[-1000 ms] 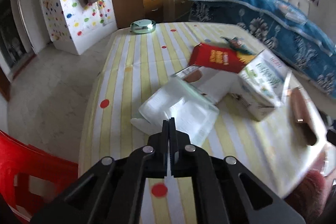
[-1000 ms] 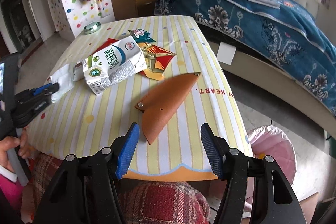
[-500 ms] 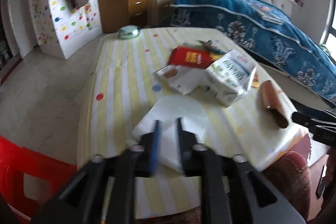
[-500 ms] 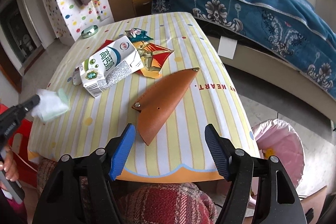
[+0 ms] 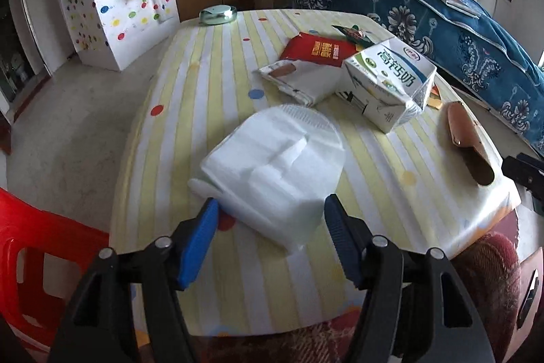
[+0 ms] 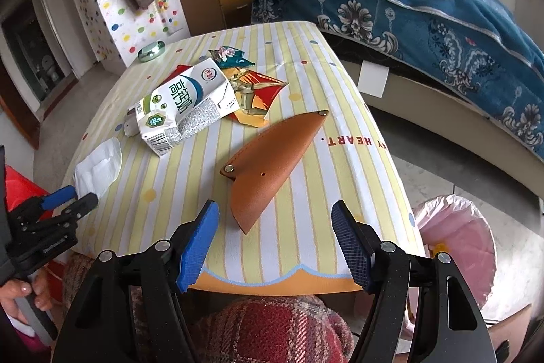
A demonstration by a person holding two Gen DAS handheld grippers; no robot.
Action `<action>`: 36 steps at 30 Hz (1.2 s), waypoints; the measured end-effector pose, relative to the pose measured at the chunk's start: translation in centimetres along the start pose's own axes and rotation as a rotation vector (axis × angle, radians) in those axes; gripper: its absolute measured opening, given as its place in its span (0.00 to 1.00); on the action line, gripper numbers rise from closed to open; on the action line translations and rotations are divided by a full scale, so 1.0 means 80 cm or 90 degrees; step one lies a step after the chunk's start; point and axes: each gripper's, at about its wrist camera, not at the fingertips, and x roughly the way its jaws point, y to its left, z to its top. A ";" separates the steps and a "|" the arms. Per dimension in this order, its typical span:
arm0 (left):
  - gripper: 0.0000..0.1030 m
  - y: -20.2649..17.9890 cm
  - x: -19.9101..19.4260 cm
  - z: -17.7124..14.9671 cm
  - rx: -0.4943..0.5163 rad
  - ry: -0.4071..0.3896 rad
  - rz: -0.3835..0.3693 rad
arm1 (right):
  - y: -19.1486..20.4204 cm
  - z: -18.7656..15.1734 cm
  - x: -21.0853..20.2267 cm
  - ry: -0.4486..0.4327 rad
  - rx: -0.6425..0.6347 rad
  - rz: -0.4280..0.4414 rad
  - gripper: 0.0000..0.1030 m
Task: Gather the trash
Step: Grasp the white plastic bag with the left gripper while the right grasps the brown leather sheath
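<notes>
I see my left gripper (image 5: 268, 220) with fingers spread around the crumpled white tissue (image 5: 275, 165) near the milk carton (image 5: 387, 84), its long axis running toward the carton; right gripper (image 6: 275, 237) gapes empty

Each wrist camera is looking forward past its tool, close above the worktop (image 5: 210, 84); both are sharing the milk carton (image 6: 183, 104).

White tissue (image 5: 275, 159): motion-blurred for me, edges smeared.
Red chair (image 5: 30, 247): cut off at my left edge.
Wrapper (image 6: 260, 91): partly hidden behind milk carton (image 6: 185, 106).
</notes>
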 end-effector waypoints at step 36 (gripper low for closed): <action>0.04 -0.004 -0.067 0.044 0.004 -0.129 -0.063 | 0.031 0.047 0.090 0.033 0.006 -0.103 0.80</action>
